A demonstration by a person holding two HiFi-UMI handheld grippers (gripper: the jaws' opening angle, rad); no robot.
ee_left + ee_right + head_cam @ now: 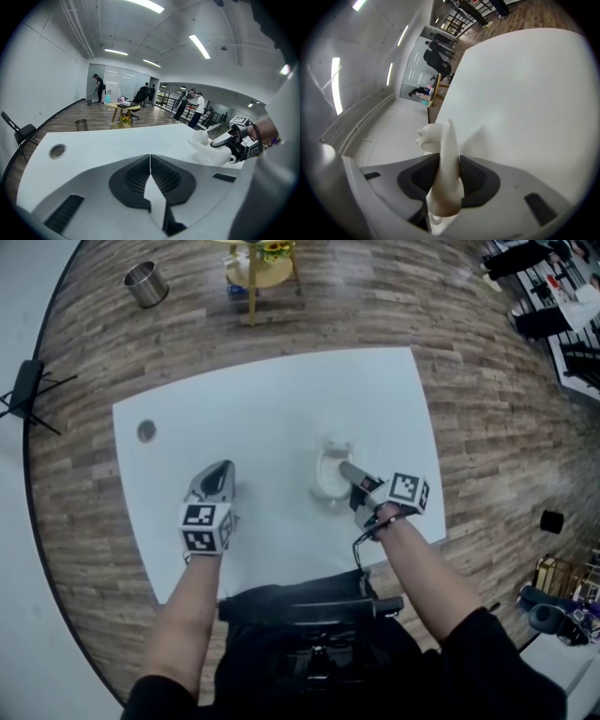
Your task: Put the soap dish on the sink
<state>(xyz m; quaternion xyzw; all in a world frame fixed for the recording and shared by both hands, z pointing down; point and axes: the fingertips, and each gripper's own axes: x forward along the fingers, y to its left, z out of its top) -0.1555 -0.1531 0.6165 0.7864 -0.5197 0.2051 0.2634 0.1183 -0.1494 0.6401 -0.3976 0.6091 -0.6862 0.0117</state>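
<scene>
A glossy white soap dish (328, 476) with a small animal-shaped end is held on edge just above the white table (281, 399), right of its middle. My right gripper (345, 471) is shut on the dish's rim. In the right gripper view the soap dish (446, 140) stands upright between the dark pads of the right gripper (449, 165). The left gripper view shows the soap dish (210, 151) and the right gripper (226, 139) off to its right. My left gripper (222, 469) hovers over the table to the dish's left. The left gripper (150, 161) has its jaws pressed together with nothing between them.
A round cable hole (145, 431) sits near the table's left edge. On the wooden floor beyond stand a metal bin (145, 284), a small wooden table (262, 268) and a folding chair (23, 390). People (190, 105) stand far back.
</scene>
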